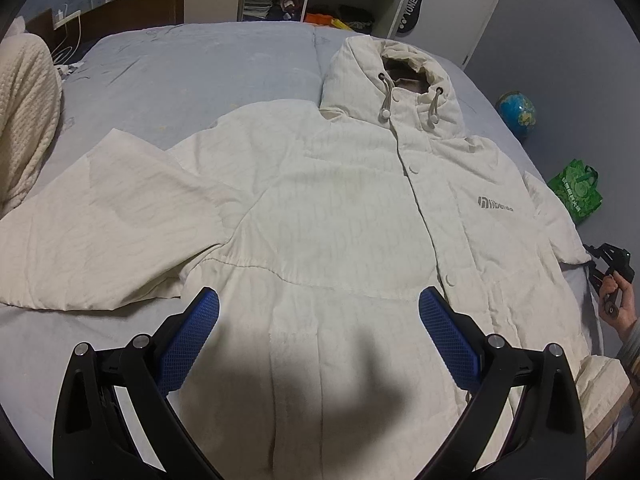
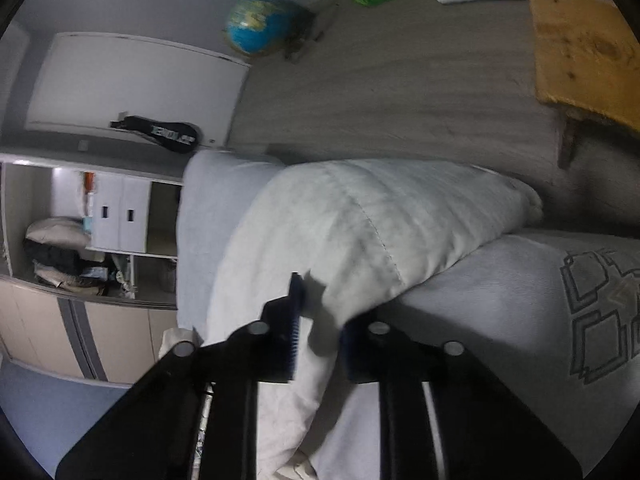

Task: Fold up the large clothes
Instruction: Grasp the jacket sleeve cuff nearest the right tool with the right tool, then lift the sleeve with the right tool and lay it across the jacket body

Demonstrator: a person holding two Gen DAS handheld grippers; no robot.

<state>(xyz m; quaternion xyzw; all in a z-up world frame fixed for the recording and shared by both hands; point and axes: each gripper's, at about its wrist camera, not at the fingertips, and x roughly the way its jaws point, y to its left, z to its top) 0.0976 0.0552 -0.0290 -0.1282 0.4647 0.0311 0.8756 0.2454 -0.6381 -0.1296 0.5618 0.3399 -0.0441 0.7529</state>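
Smooth blue bed (image 1: 192, 64) under quilted cream jacket (image 1: 320, 208); left gripper (image 1: 319, 312) fingers spread; right gripper (image 2: 320, 320) pinching its sleeve (image 2: 360, 232).

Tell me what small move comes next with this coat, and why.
Probably lift the right tool and carry the sleeve it pinches in over the coat's front. The coat lies flat and buttoned on the bed, while the left tool hangs open, holding nothing.

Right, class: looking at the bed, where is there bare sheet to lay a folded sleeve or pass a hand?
Free: blue sheet between the hood, the knitted blanket and the headboard; a smaller strip below the spread sleeve, beside the left gripper. Crowded: the jacket fills the middle and overhangs the right edge, where the right gripper works.
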